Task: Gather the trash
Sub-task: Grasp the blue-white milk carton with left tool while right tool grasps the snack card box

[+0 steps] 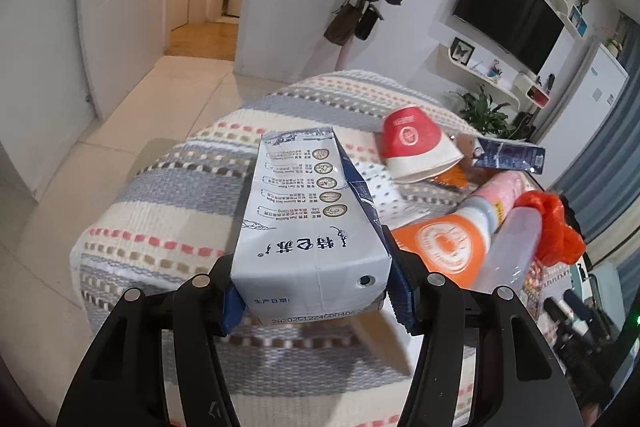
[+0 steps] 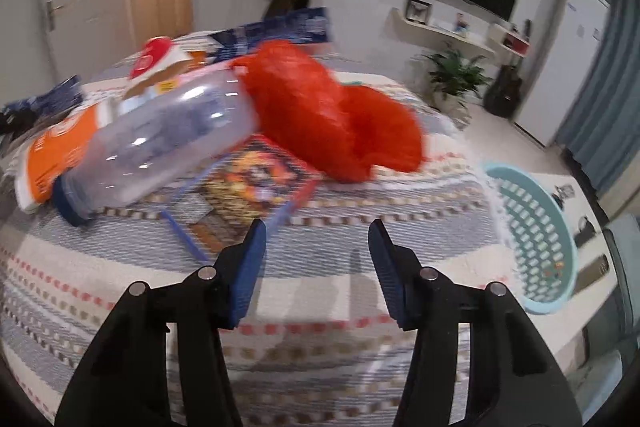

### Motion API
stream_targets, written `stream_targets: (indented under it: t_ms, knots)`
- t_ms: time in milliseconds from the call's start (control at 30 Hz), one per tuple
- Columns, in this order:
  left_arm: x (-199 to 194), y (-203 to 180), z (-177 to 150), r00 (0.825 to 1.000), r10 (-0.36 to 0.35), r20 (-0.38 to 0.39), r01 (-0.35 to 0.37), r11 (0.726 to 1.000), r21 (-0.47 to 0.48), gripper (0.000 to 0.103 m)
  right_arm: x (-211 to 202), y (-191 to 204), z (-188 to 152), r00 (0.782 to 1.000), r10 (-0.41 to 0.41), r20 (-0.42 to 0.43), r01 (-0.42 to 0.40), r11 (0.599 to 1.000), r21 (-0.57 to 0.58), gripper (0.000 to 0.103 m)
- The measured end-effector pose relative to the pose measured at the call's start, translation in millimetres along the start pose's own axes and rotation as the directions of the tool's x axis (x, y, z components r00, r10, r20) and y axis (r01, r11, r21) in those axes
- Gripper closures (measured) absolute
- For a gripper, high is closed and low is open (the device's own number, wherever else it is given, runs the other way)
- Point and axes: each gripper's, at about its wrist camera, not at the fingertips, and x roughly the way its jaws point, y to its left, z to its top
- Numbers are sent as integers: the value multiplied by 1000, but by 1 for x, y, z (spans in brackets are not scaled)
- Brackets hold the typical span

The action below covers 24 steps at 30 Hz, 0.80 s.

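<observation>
- Trash lies scattered on a striped blanket point(image 1: 168, 211) spread over a raised surface; little of the collecting looks done, since most pieces are still out on the cloth.
- Milk carton point(image 1: 304, 211) sits clamped between the blue pads of the left gripper point(image 1: 316, 291), gripped at its near end. Whether it is lifted clear of the blanket is hard to tell.
- Its long axis runs straight away from the left wrist camera, the spout-hole end nearest the jaws and the far end pointing toward the room's back wall.
- Right gripper point(image 2: 316, 267) hangs released over the blanket, jaws apart with nothing between them.
- Still left, ahead of the right gripper: a clear plastic bottle point(image 2: 160, 147) on its side, blue cap toward the near left; a crumpled red bag point(image 2: 332, 115) touching it; a flat printed wrapper point(image 2: 256, 183) under both.
- Also left: an orange cup point(image 1: 440, 247), a red-and-white paper cup point(image 1: 416, 147) tipped over, and a dark blue packet point(image 1: 512, 155).
- Pale blue basket point(image 2: 536, 223) stands on the floor just beside the blanket's right edge; I judge it the likely bin, and it looks nearly empty.
</observation>
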Motion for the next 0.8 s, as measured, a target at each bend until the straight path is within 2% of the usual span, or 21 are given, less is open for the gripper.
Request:
stream_targets:
  t_ms: [133, 200, 233, 267, 367, 467, 633, 700, 800]
  knots:
    - [4, -1, -3, 1000, -3, 6, 3, 1000, 16, 47, -2, -15, 3, 999, 47, -7, -47, 997, 58, 53]
    - [6, -4, -5, 1000, -15, 6, 15, 1000, 21, 47, -6, -6, 4, 995, 99, 1, -99, 994, 50, 40]
    - [6, -5, -5, 1000, -19, 8, 19, 1000, 24, 47, -8, 4, 4, 992, 123, 3, -123, 992, 24, 26]
    - [6, -7, -6, 1000, -25, 9, 24, 999, 27, 47, -9, 11, 3, 992, 126, 4, -126, 992, 5, 20]
    - [6, -10, -8, 999, -32, 8, 32, 999, 36, 47, -5, 37, 0, 995, 96, -7, -96, 993, -69, 20]
    - [6, -11, -9, 999, -38, 8, 38, 998, 45, 47, 7, 41, 0, 995, 84, -53, -87, 993, -74, 22]
    - [3, -11, -13, 998, -64, 5, 64, 996, 59, 47, 8, 15, 0, 998, 24, -51, -25, 999, -26, 33]
    - [2, -11, -15, 998, -69, 3, 69, 995, 65, 47, 10, 0, -2, 998, -9, -60, 10, 1000, 5, 34]
    - [0, -11, -17, 997, -71, -3, 71, 995, 75, 46, 8, -19, -4, 998, 0, -67, 4, 998, 57, 33]
